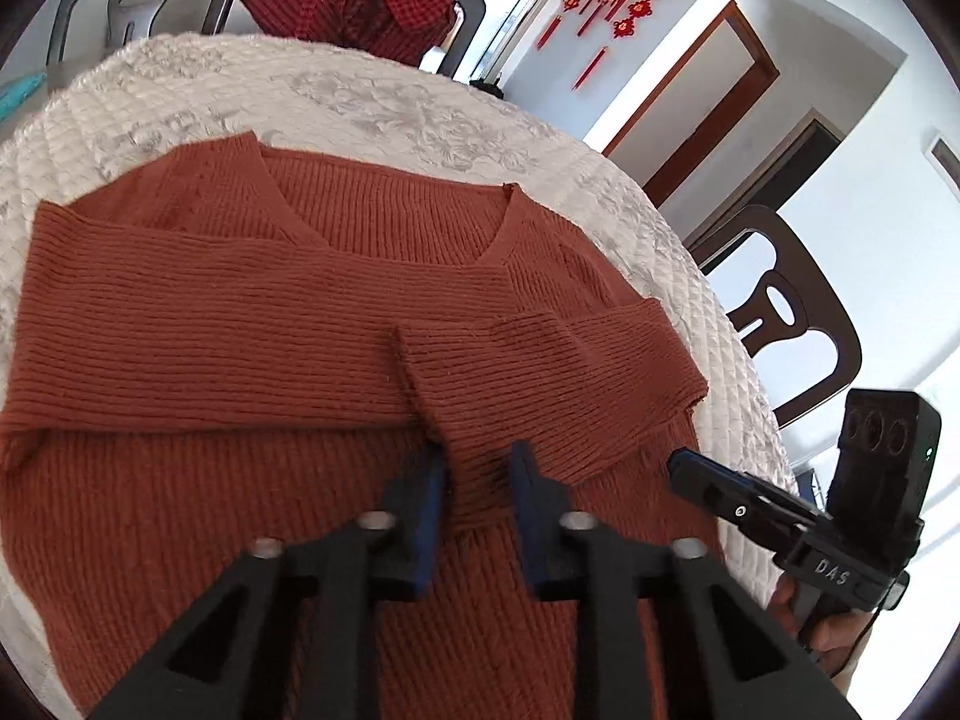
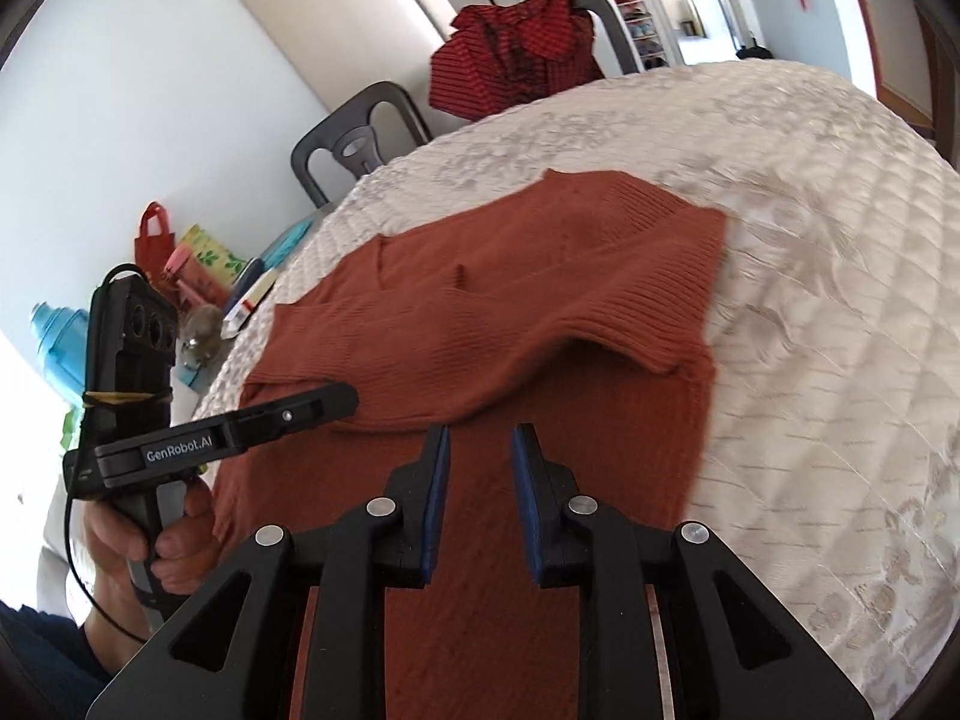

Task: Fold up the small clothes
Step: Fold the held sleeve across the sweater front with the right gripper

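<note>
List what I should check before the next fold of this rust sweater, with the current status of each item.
1. Sweater lies flat on the table cover: ok.
2. Long sleeve is folded across the chest: ok.
3. Left tool is closed on the sleeve cuff: ok.
4. Right tool is free, open over the sweater's body with nothing between its fingers: ok.
5. Bottom hem is straight: cannot tell, it is out of view.

Round table [image 1: 384,102], white quilted cover; rust knit sweater [image 1: 240,312] lies flat.
</note>
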Tool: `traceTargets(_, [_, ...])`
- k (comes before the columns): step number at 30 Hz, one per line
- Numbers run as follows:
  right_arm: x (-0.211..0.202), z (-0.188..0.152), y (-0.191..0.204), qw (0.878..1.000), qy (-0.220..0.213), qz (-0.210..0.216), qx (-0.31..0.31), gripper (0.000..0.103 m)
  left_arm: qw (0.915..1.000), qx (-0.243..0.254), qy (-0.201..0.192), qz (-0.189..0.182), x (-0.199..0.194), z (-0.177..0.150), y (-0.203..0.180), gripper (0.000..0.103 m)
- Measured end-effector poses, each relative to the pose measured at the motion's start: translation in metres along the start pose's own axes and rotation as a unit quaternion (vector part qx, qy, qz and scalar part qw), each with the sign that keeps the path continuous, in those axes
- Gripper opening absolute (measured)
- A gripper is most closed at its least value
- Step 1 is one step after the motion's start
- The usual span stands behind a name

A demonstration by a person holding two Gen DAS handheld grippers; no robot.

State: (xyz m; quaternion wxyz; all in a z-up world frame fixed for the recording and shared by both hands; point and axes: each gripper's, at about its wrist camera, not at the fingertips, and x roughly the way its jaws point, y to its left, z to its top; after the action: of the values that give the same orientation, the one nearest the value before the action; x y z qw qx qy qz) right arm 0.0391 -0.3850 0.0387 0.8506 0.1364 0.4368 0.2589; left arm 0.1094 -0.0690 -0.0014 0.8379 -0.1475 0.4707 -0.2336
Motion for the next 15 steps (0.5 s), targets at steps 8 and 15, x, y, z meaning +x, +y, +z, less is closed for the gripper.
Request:
traceTargets(8, [0.002,0.001,-0.006,1.0,-0.001,-0.007,0.001,0.022,0.995,0.035,-0.089,-0.028,-0.043,0.025,-0.012,0.006])
traceTargets(15, [0.005,0.002,-0.013,1.0,0.001,-0.027,0.012,0.022,0.999,0.009,-0.042,0.01,-0.009,0.028,0.032,0.006])
